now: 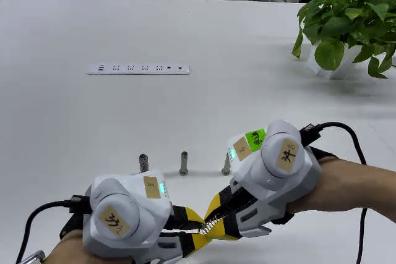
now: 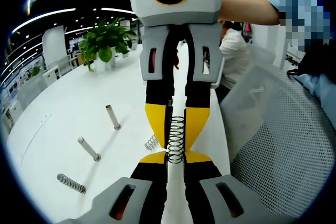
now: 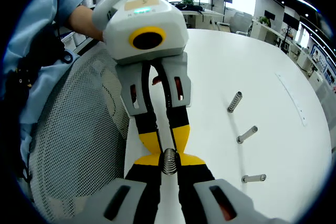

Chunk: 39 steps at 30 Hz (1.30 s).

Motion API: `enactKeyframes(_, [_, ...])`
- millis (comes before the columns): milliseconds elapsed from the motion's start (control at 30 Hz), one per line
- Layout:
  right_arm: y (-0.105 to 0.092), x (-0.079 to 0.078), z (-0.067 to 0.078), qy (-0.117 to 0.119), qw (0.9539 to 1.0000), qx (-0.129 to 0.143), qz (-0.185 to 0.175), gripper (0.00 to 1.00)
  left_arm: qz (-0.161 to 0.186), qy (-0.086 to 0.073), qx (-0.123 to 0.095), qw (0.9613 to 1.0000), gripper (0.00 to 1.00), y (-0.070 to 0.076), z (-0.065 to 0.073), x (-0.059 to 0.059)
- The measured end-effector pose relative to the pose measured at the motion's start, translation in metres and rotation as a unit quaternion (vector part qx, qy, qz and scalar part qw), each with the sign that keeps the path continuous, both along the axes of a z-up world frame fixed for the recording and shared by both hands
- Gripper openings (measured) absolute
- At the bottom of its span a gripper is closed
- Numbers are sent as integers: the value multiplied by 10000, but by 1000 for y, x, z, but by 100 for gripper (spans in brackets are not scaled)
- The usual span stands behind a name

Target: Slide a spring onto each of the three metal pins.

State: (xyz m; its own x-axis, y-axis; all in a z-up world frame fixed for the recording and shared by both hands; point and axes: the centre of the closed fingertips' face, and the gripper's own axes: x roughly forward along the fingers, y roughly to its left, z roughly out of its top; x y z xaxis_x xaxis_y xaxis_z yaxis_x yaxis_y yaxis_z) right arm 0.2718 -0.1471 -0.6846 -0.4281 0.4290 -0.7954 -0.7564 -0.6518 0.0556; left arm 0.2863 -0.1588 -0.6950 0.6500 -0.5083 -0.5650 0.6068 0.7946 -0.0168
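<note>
A small steel spring (image 1: 209, 222) is pinched between both grippers near the table's front edge. My left gripper (image 1: 199, 230) is shut on its lower end (image 2: 175, 153). My right gripper (image 1: 218, 216) is shut on the other end, which I see end-on (image 3: 168, 161). Three metal pins stand in a row just beyond. The left pin (image 1: 143, 163) carries a spring. The middle pin (image 1: 184, 163) and the right pin (image 1: 226, 165) are bare. A loose spring (image 2: 151, 141) lies on the table beside the jaws.
A white power strip (image 1: 138, 68) lies further back on the white table (image 1: 74, 122). A potted plant (image 1: 346, 17) stands at the far right. A mesh chair (image 2: 278, 140) sits just off the table's front edge.
</note>
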Motion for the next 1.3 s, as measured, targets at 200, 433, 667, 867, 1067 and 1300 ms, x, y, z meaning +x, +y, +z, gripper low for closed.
enactKeyframes(200, [5, 3, 3, -94, 9999, 99, 10, 12, 236, -95, 78, 9996, 13, 9, 0, 3])
enactKeyframes(433, [5, 10, 5, -151, 9998, 105, 17, 12, 802, -129, -190, 9965, 26, 26, 0, 2])
enactKeyframes(667, [-1, 17, 4, -286, 9995, -2, 109, 12, 1593, -286, -565, 9852, 47, 50, 8, -2])
enactKeyframes(867, [-1, 25, 6, -389, 9991, -59, 149, 12, 2091, -407, -573, 9754, 65, 72, 15, -8])
enactKeyframes(1067, [4, 33, 5, -482, 9985, -109, 215, 12, 2395, -519, -627, 9675, 80, 85, 22, -12])
enactKeyframes(1300, [16, 43, 6, -743, 9967, -96, 326, 12, 2709, -540, -728, 9583, 100, 95, 21, -13])
